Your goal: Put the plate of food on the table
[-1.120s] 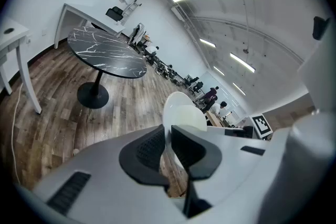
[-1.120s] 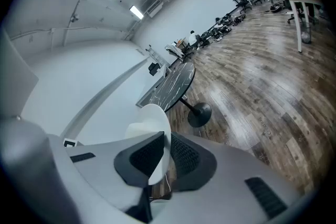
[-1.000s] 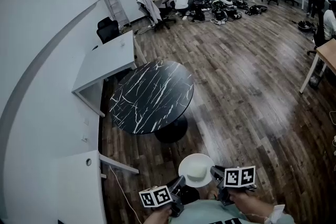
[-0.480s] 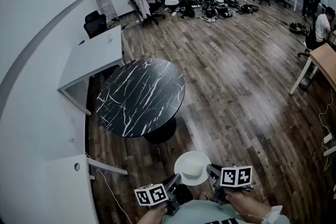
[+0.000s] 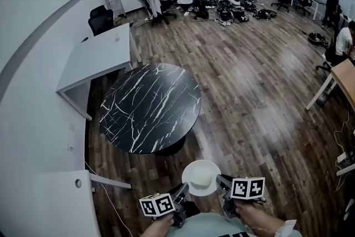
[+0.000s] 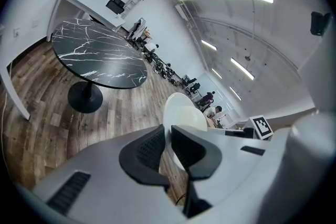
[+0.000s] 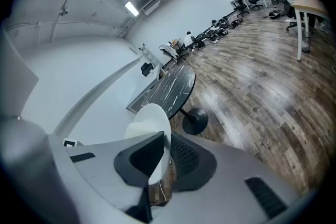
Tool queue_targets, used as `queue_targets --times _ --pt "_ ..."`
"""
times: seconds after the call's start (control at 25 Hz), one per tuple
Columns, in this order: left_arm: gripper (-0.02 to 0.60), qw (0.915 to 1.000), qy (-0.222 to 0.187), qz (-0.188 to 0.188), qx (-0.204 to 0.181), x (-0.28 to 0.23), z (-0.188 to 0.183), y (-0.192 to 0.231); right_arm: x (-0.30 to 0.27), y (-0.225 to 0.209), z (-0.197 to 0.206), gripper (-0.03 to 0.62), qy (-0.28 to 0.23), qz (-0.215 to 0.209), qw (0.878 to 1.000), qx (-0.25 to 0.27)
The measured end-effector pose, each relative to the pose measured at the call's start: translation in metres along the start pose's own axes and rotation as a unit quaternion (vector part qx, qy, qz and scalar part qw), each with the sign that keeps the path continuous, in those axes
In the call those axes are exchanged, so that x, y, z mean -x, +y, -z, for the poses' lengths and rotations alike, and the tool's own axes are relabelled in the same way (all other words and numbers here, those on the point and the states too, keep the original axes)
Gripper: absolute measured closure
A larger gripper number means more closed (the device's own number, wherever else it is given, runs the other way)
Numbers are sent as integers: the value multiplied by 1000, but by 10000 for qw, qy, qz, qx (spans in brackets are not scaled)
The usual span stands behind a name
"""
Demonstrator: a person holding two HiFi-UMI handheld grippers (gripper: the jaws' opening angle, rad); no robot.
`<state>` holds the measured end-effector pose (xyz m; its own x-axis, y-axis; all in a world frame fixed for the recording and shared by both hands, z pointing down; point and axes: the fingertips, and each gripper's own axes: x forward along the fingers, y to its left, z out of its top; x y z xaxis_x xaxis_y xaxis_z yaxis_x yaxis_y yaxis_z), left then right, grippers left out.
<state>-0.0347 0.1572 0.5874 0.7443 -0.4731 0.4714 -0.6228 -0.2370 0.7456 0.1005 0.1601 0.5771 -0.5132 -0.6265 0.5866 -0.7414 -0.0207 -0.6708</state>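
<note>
A white plate [image 5: 201,177] with a pale mound on it hangs over the wooden floor, held level between both grippers. My left gripper [image 5: 182,192] is shut on the plate's left rim, and the rim [image 6: 181,113] runs edge-on between its black pads. My right gripper [image 5: 221,181] is shut on the right rim [image 7: 149,123]. The round black marble table [image 5: 150,106] stands ahead and a little to the left; the plate is short of its near edge. The same table [image 6: 100,57] shows in the left gripper view, and the table [image 7: 176,89] in the right gripper view.
A white desk [image 5: 97,58] stands beyond the round table against the curved wall, with a black chair [image 5: 101,20] behind it. A white counter [image 5: 61,202] is at my near left. A wooden table [image 5: 339,77] is at the right. People and piled gear [image 5: 233,5] are far back.
The view has advanced toward the round table, which now sits slightly nearer and more central. The plate stays gripped by both grippers in the same pose.
</note>
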Motion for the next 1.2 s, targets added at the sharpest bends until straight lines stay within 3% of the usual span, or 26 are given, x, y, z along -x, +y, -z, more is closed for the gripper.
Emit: queue_targets --times 0.32,0.76,1.2 --pt "537 9997 92 207 78 -15 -49 21 -33 18 -37 549 -108 203 9997 -9" --pt "537 9979 68 618 -161 -20 -118 34 -66 49 -77 549 -487 419 9979 16" --pt "537 9981 -230 560 -128 1 -159 65 -109 87 -94 549 -489 224 9983 240"
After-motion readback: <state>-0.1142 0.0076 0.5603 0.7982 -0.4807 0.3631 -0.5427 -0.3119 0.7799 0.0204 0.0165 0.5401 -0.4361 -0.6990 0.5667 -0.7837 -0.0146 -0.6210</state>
